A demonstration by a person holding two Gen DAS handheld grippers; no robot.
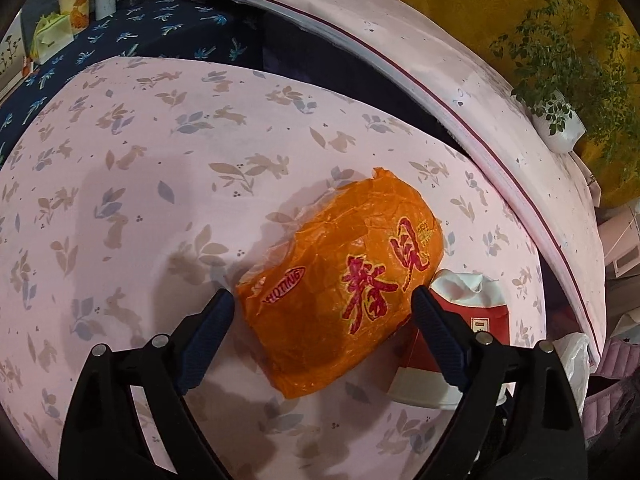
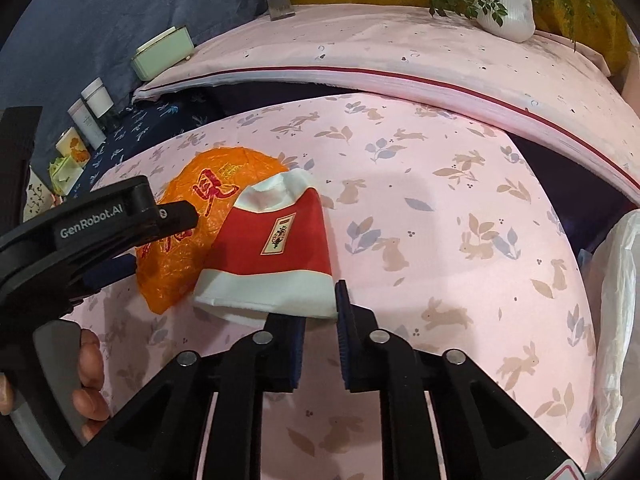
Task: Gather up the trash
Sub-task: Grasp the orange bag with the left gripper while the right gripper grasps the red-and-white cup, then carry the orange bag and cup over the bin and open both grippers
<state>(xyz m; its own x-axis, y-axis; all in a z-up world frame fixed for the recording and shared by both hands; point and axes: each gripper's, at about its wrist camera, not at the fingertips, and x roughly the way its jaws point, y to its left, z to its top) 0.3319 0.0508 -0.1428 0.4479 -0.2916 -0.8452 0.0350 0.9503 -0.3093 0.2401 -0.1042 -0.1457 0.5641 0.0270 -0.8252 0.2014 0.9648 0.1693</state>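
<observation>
An orange plastic wrapper [image 1: 340, 280] with red characters lies on the pink rabbit-print cloth [image 1: 140, 200]. My left gripper [image 1: 322, 300] is open, its fingers on either side of the wrapper's near end. A red-and-white paper carton [image 2: 272, 256] lies flattened beside the wrapper [image 2: 180, 240]; it also shows in the left wrist view [image 1: 452, 344]. My right gripper [image 2: 320, 312] is narrowly open, its fingers at the carton's near white edge; whether they pinch it is unclear. The left gripper's body [image 2: 100, 232] shows at the left of the right wrist view.
A white plastic bag [image 2: 616, 320] hangs at the table's right edge. A raised pink shelf [image 2: 400, 60] behind holds a potted plant [image 2: 504, 8] and a pale green box [image 2: 164, 54]. Bottles and cards [image 2: 88, 116] stand on dark blue cloth at back left.
</observation>
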